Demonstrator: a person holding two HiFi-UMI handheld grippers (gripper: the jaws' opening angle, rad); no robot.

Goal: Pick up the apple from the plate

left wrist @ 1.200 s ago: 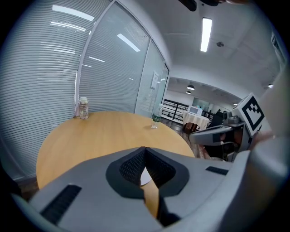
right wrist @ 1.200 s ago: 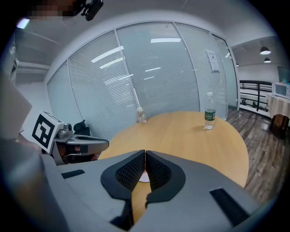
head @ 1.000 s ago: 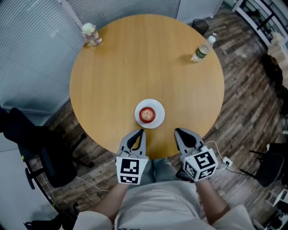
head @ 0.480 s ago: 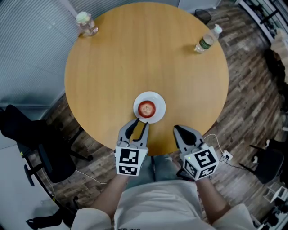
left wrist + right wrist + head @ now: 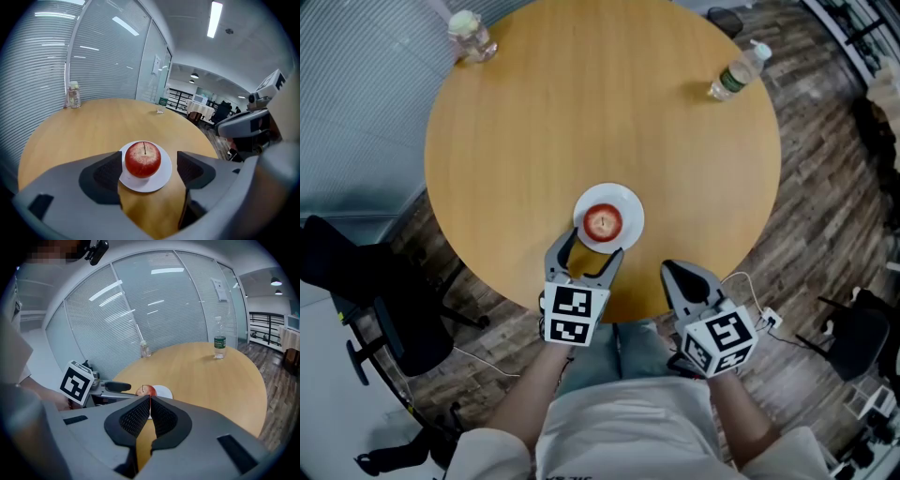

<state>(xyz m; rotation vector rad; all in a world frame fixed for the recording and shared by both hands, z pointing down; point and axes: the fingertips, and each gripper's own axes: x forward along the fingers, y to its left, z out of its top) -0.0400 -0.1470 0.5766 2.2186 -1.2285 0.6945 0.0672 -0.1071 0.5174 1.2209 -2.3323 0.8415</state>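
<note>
Brought left tool (image 5: 592, 249) down to near rim of the plate (image 5: 632, 207), opening its jaws toward the apple (image 5: 603, 222), not yet around it. Left apple sitting on plate, on tabletop (image 5: 581, 112). Kept right tool (image 5: 675, 272) closed, empty. Readied the grasp.

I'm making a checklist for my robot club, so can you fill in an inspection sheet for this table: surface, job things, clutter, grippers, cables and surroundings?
Surface: round wooden table, mostly bare.
Job's things: red apple sits on a white plate near the person's edge.
Clutter: water bottle and clear jar at the far edge.
Grippers: left gripper jaws opening, aimed at the apple, not touching it; right gripper shut, empty, at the near edge.
Cables: white cable trails by the right gripper.
Surroundings: black chair, wood floor, blinds.
</note>
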